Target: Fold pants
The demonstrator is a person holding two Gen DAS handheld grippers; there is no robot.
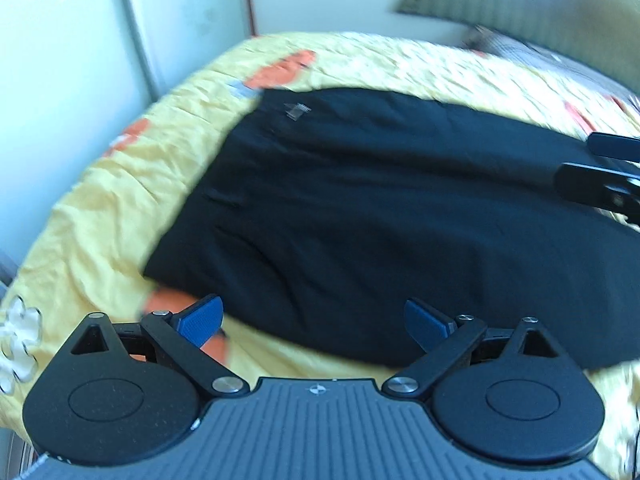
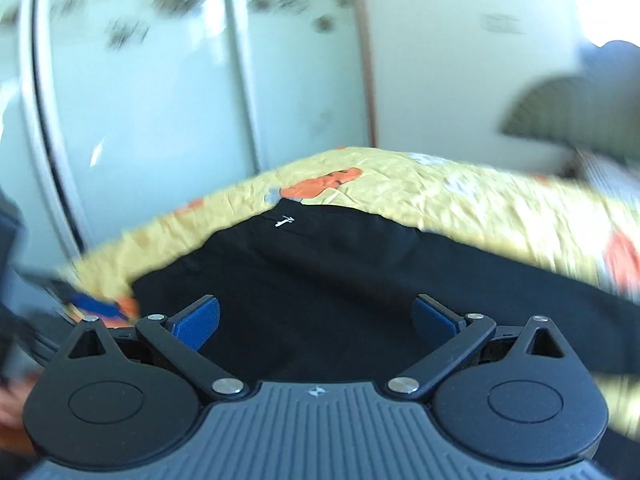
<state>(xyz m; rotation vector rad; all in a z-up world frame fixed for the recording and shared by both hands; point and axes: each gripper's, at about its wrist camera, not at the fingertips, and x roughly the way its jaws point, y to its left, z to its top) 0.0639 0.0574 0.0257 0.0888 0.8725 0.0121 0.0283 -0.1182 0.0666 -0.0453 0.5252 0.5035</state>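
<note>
A: Where are the pants?
B: Black pants [image 1: 360,208] lie flat on the yellow bedspread [image 1: 100,200].
A: Our grippers?
B: Left gripper [image 1: 314,320] & right gripper [image 2: 316,322]: jaws spread, empty. Likely btw folds; next we grab an edge.

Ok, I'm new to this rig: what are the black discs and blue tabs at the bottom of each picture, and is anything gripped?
Each picture comes from a camera on a hand-held gripper, looking along its fingers. The discs and bars are its linkage, the blue tabs its fingertips. One view shows the left gripper, the other the right gripper. Both stand open and hold nothing. Black pants lie flat on a yellow bedspread with orange patches. Both views are motion-blurred.
</note>
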